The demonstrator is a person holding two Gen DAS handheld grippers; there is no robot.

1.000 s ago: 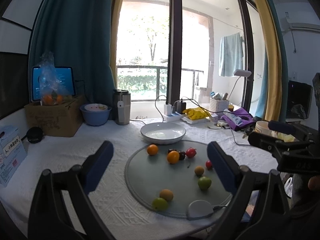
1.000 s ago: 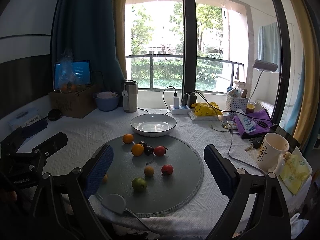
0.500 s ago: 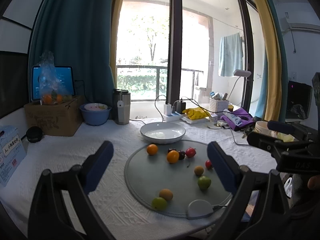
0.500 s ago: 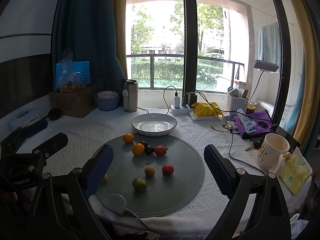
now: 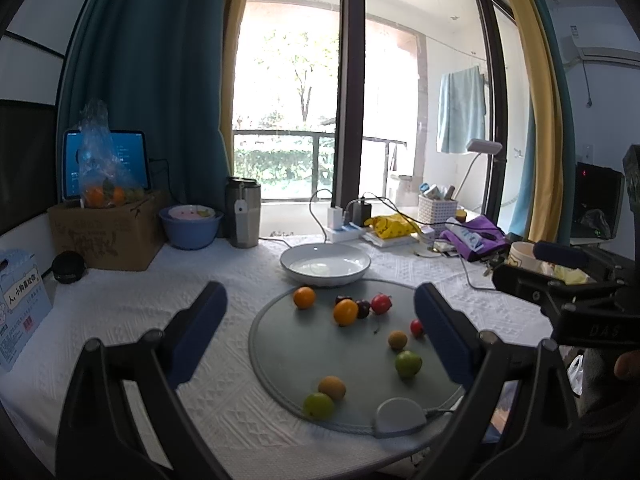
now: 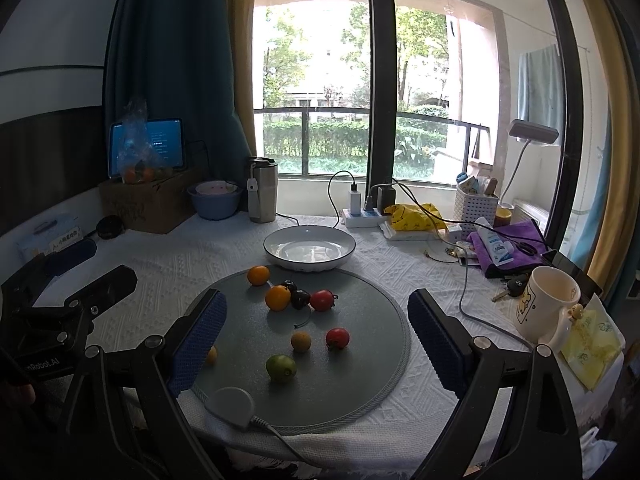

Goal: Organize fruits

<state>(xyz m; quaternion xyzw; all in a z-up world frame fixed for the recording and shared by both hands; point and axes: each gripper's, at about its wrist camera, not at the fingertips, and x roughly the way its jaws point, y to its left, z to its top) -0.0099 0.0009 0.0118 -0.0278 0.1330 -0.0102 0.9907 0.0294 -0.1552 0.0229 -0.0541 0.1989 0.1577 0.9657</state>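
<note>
A round table under a white textured tablecloth (image 6: 168, 264) stands before a tall window with a balcony rail and green hedge beyond, teal and yellow curtains at both sides. In the middle lies a round grey mat (image 6: 360, 360), and the fruits are scattered on it: in the right wrist view an orange (image 6: 258, 275) at 11 o'clock, a second orange (image 6: 277, 297) just beside two dark cherries (image 6: 300, 298) and a red tomato (image 6: 321, 300) near the centre, another red tomato (image 6: 337, 338) and a small tan fruit (image 6: 301, 341) toward 5 o'clock, and a green fruit (image 6: 281, 367) at 6 o'clock. The left wrist view shows one more green fruit (image 5: 318, 405) touching a tan one (image 5: 332, 387) at the mat's near edge. A white bowl (image 6: 309, 247), holding nothing, sits at 12 o'clock, its rim meeting the mat's far edge.

Along the back stand a steel tumbler (image 6: 262, 190), a blue bowl (image 6: 214, 202), a cardboard box (image 6: 148, 204) with a tablet behind it, a power strip (image 6: 362, 216) and a white basket (image 6: 475, 204); a cream mug (image 6: 544, 304) sits at 3 o'clock.

The left gripper (image 5: 320, 336) and right gripper (image 6: 316, 340) both hang above the mat with jaws spread wide, gripping nothing.
</note>
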